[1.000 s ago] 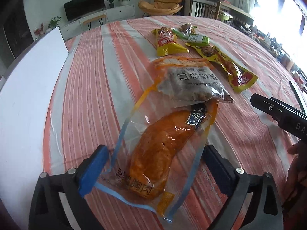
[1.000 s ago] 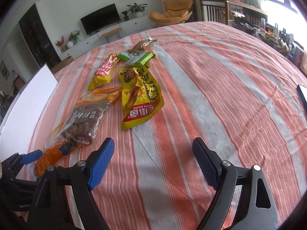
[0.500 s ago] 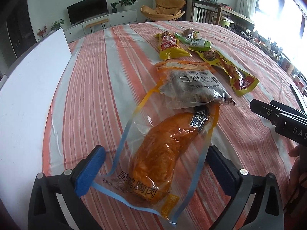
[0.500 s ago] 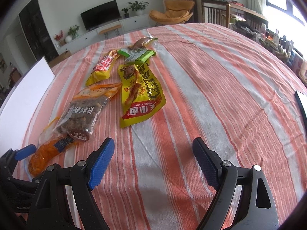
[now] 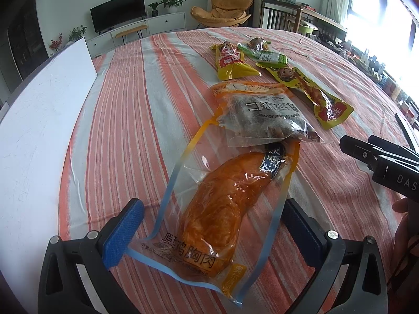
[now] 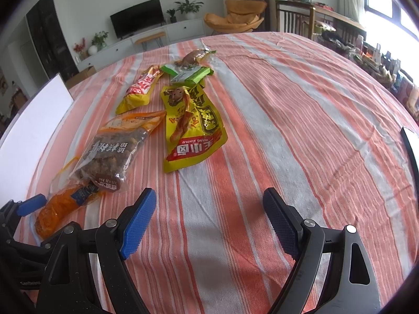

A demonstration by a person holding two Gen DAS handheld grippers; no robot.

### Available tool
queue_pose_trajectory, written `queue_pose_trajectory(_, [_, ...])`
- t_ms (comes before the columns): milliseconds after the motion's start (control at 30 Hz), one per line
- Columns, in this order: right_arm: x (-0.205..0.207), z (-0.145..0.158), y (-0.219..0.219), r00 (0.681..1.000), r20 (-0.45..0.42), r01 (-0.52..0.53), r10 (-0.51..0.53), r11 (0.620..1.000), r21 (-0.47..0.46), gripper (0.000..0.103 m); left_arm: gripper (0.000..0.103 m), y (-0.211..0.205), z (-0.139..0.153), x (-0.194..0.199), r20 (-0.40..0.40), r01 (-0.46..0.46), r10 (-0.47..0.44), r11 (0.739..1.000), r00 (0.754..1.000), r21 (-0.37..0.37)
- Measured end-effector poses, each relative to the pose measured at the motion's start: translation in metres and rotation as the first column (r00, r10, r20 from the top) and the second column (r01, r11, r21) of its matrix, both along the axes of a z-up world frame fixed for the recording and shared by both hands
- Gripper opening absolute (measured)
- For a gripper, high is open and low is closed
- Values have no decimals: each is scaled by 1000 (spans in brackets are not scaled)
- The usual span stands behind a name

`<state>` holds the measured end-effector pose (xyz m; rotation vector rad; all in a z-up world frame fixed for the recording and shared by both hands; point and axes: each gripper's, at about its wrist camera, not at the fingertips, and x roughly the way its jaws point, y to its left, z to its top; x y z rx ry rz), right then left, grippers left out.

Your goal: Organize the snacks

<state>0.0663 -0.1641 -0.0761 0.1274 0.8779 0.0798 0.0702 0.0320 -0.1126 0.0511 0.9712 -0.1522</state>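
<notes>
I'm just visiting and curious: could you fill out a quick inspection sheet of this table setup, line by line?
Surface: striped tablecloth, orange and grey.
Job's things: chicken breast pack partly under walnut bag; yellow pouch, red-yellow stick, green packet beyond.
Clutter: white board at the left edge.
Grippers: left tool open, astride the chicken pack; right tool open over bare cloth.
Cables: nothing seen.
Surroundings: television, orange chair.

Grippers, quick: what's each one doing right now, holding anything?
Left gripper: open, straddling the chicken breast pack, not gripping it.
Right gripper: open, holding nothing, over the striped tablecloth.
</notes>
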Motion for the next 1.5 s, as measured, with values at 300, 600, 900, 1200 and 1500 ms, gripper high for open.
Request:
queue_pose_trajectory(300, [0, 0, 1, 1000, -2, -2, 2, 1000, -16, 86, 103, 11, -1, -5, 4, -19, 19, 1000, 1000, -1])
queue_pose_trajectory(600, [0, 0, 2, 1000, -3, -1, 1, 1000, -20, 86, 103, 11, -1, -7, 14, -22, 22, 1000, 1000, -3])
queue_pose_trajectory(900, [-1, 1, -7, 1000, 10, 4, -5, 999, 53, 86, 103, 12, -1, -7, 18, -25, 25, 1000, 1000, -5])
queue_pose_trajectory(1200, [0, 9, -17, 999, -38, 1, 7, 979, 203, 86, 103, 11, 0, -7, 19, -22, 22, 1000, 1000, -7])
queue_pose_trajectory(1500, [85, 37, 81, 911, -351, -159, 217, 970, 186, 85, 103, 8, 0, -7, 22, -19, 20, 1000, 1000, -6])
